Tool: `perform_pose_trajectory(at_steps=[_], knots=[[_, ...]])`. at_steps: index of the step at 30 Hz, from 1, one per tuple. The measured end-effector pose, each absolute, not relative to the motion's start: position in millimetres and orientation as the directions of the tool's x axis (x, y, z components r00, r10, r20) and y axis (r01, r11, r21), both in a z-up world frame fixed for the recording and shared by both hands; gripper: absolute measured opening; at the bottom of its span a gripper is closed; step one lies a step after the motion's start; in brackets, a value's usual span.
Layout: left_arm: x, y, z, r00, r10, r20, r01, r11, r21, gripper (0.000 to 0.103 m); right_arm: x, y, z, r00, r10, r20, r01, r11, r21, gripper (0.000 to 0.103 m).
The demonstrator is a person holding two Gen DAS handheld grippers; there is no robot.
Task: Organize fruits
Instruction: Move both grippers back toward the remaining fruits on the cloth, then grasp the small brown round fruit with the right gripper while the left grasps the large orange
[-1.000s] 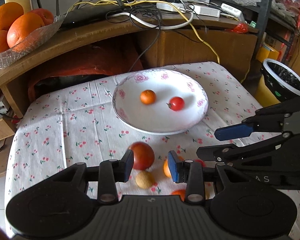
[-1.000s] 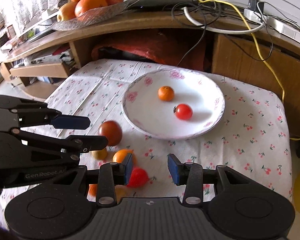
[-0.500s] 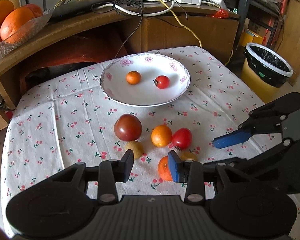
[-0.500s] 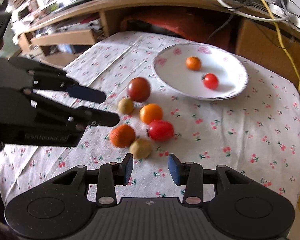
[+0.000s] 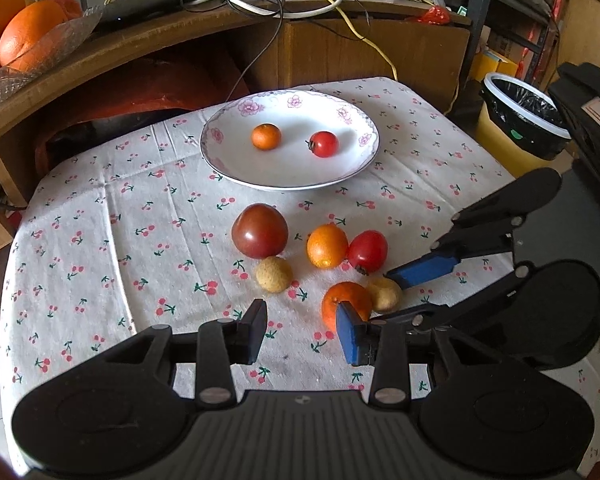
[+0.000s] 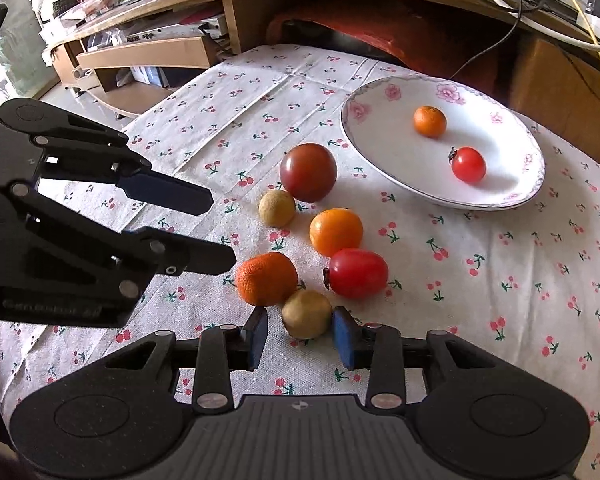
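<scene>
Longan (image 6: 306, 314) between right tool (image 6: 300, 340) fingers; half-hidden leftward.

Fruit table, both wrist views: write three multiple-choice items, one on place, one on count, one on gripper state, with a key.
1. The small tan fruit nearest the right gripper lies
A. on the plate
B. between its open fingers
C. off the cloth

2. Fruits on the plate:
A. two
B. four
C. none

3. The left gripper is
A. shut on an orange
B. open, holding nothing
C. out of view

Key:
1 B, a blue pad stands on each side of it.
2 A, one small orange and one small tomato.
3 B, cloth shows between its fingers.
</scene>
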State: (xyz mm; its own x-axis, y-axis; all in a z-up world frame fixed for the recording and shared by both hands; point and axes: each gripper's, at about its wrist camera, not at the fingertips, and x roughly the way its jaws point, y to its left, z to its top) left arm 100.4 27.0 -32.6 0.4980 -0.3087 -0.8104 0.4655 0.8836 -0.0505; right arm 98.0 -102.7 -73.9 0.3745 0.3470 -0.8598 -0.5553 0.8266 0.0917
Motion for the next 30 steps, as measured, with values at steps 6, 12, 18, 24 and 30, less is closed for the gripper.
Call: perform_pose_trajectory(at_steps=[6, 12, 18, 24, 30], knots=[[100.1, 21.8, -33.8, 0.474, -0.335, -0.814, 0.494, 0.867, -0.069, 0.046, 99.0, -109.7, -72.6, 0.360, 0.343, -0.867, -0.538, 0.836, 0.107, 0.023], [100.7, 8.2, -39.3, 0.451, -0.341, -0.824, 0.525, 0.849, -0.064, 0.046, 94.9, -119.4, -69.3, 0.358, 0.323, -0.876, -0.530, 0.843, 0.094, 0.022], [102.6, -7.8, -40.7, 0.438, -0.364, -0.822, 0.557, 0.828, -0.070, 0.049, 93.3, -135.7, -66.2, 0.375, 0.286, -0.882, -0.506, 0.860, 0.064, 0.022], [102.6, -23.2, -45.0, 0.417, -0.375, -0.828, 0.578, 0.813, -0.077, 0.050, 93.4, -144.2, -68.3, 0.383, 0.254, -0.888, -0.493, 0.869, 0.036, 0.022], [102.6, -32.7, -50.7, 0.397, -0.381, -0.835, 0.585, 0.806, -0.090, 0.050, 94.0, -152.1, -65.2, 0.393, 0.242, -0.887, -0.477, 0.878, 0.028, 0.022]])
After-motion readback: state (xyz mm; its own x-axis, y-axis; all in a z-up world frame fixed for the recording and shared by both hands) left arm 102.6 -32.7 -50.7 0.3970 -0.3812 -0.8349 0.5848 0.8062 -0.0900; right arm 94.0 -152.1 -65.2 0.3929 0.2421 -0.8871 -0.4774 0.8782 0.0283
